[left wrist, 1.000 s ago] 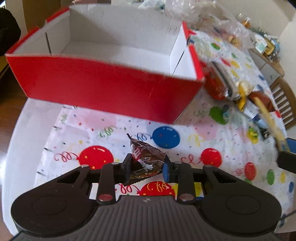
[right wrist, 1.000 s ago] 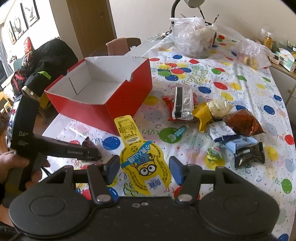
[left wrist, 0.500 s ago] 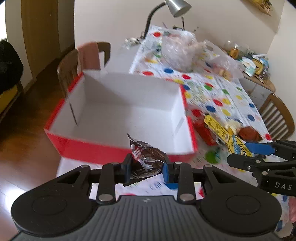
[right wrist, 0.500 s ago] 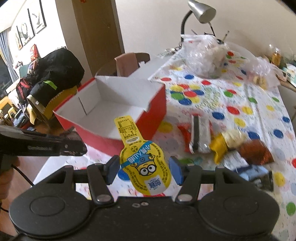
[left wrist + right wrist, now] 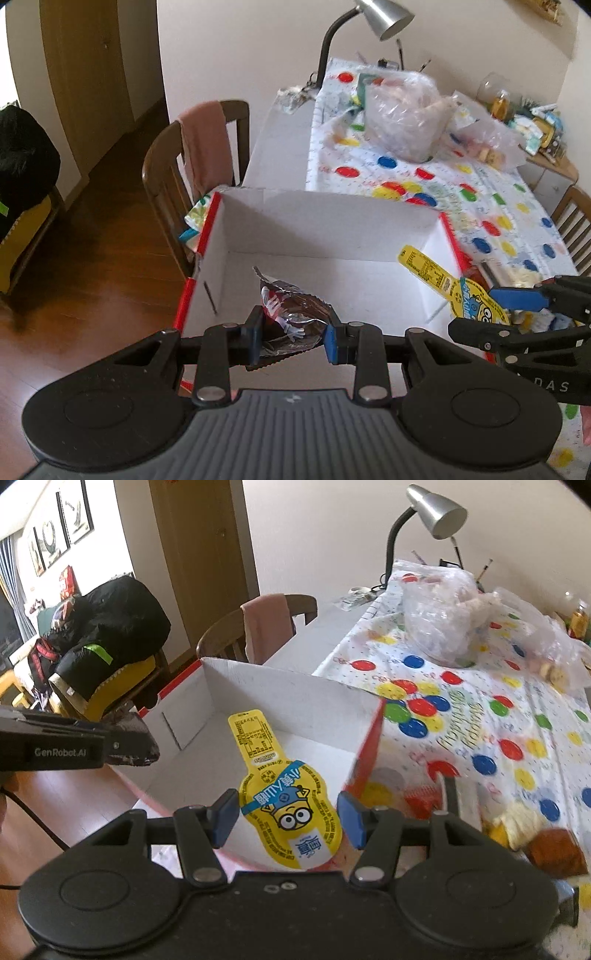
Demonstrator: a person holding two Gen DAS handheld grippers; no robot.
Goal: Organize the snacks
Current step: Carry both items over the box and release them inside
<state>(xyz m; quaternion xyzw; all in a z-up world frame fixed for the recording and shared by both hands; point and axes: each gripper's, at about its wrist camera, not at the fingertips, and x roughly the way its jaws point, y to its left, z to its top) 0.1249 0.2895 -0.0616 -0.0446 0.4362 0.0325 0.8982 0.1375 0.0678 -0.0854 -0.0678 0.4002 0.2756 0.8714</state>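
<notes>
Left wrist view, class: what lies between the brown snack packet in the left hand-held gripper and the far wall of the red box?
Only bare white box floor lies between the brown packet and the far wall; the left wrist view shows it.

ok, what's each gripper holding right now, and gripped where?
Left gripper: brown candy packet, pinched across its lower end. Right gripper: yellow cartoon pouch, clamped by its wide body, narrow neck pointing away. Both are over the red box.

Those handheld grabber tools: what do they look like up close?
Both are matte black plastic. The left gripper and the right gripper each have two fingers tipped with blue pads, linkage arms with silver pivot pins and round housings. One side reads "GenRobot.AI"; a thin black cable trails below.
</notes>
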